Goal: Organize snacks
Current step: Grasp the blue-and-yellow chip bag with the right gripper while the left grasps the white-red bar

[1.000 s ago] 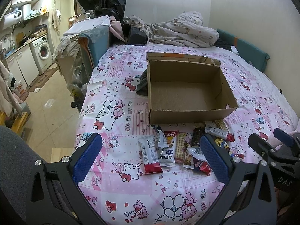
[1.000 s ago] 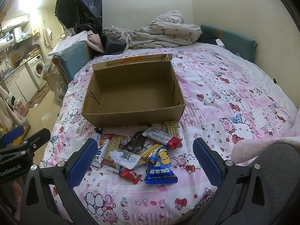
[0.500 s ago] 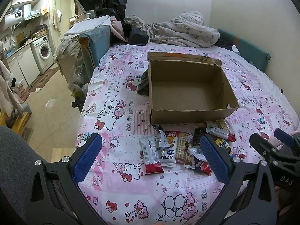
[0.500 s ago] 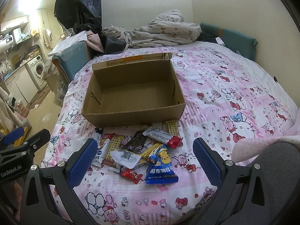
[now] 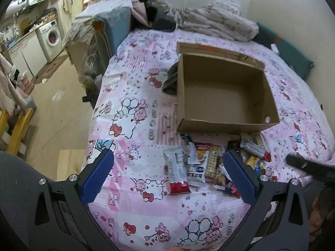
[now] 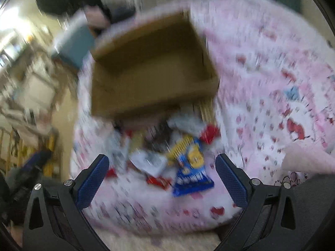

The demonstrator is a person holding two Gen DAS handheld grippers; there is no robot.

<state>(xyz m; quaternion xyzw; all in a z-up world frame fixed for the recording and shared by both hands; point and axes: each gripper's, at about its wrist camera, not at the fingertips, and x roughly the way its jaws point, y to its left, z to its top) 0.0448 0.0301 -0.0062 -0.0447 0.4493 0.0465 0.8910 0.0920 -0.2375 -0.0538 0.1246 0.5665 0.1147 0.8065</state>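
My left gripper (image 5: 167, 174) has its jaws spread wide with nothing clamped; it hangs above the bed (image 5: 129, 96), and between its blue pads (image 5: 97, 175) I see a white-and-red snack packet (image 5: 177, 171) lying flat on the pink cartoon-print sheet. Just right of that packet lie a white pouch (image 5: 196, 170) and a tan biscuit bar (image 5: 212, 161), with more wrappers partly hidden behind the right-hand pad.

My right gripper (image 6: 162, 176) is released too, its jaws closing a little with nothing pressed between them. Its view is badly smeared, so I can only make out what seems to be a blue-and-yellow snack bag (image 6: 191, 173) on the sheet below the pads, at the near edge of the snack pile (image 6: 159, 144).

Beyond the pile, just behind it, stands the open cardboard box (image 5: 224, 92), upright and bare inside. A crumpled blanket (image 5: 211, 23) lies at the far end of the bed. Off to the left, on the floor side, a washing machine (image 5: 51, 37) is visible.
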